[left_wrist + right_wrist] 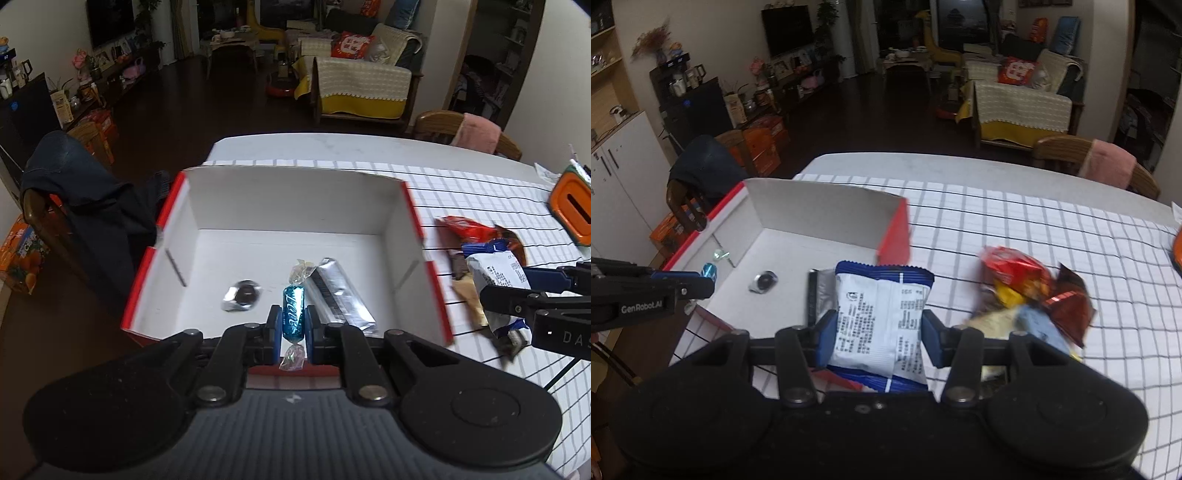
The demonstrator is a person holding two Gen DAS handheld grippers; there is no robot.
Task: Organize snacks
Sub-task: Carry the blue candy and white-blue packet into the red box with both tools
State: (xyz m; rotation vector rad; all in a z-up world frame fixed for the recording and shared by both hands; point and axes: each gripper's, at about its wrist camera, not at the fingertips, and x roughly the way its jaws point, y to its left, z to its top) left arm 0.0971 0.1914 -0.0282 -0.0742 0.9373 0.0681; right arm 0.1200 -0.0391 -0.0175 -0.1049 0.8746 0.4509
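My left gripper [293, 311] is shut on a blue foil-wrapped candy [293, 319], held lengthwise above the near edge of an open box [295, 199] that is white inside and red outside. On the box floor lie a round silver-wrapped candy [242, 293] and a long silver packet [340, 295]. My right gripper [879, 330] is shut on a white packet with blue ends [879, 314], held over the box's near right corner. In the right wrist view the left gripper's fingers [683, 282] show at the left, with the blue candy [709, 270] at their tip.
A pile of red, yellow and brown snack packets [1030, 291] lies on the checked tablecloth [1052, 229] to the right of the box. An orange object [570, 210] sits at the far right. A chair with a dark jacket [85, 192] stands left of the table, and another chair with a pink cloth [478, 131] behind it.
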